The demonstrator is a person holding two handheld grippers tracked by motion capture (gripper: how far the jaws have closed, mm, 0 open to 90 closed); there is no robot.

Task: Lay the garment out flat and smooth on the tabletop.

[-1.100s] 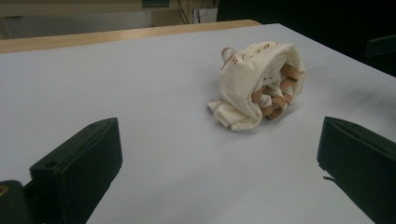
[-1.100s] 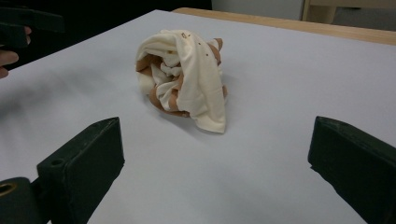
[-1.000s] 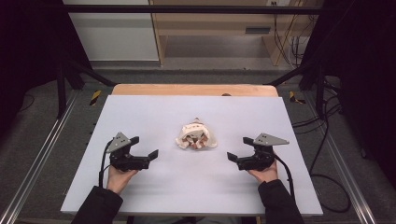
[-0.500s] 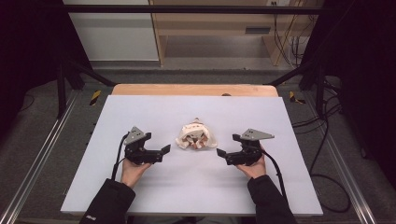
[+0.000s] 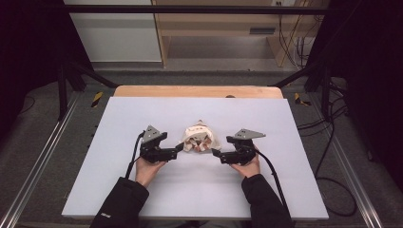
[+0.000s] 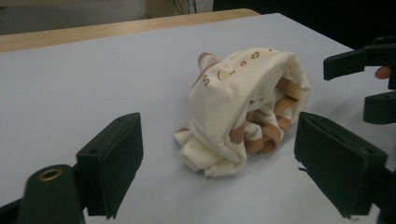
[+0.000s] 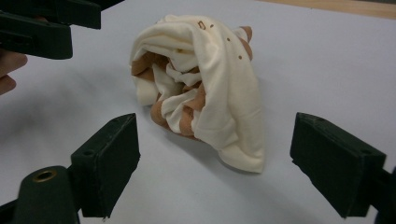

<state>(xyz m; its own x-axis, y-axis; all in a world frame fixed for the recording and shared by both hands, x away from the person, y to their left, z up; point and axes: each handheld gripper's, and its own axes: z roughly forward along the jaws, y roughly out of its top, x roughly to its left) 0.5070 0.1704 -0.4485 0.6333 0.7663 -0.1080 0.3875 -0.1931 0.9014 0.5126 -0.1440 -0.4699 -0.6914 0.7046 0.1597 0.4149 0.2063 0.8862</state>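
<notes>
Cloth bunched mid-table. Left gripper and right gripper flank it, jaws open and just narrowing, nothing between them. Pinch only an outer fold and your bundle may drag, not lift.

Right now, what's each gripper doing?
Left gripper: open, jaws just closing a little, short of the crumpled cloth.
Right gripper: open, closing likewise, holding nothing.
</notes>
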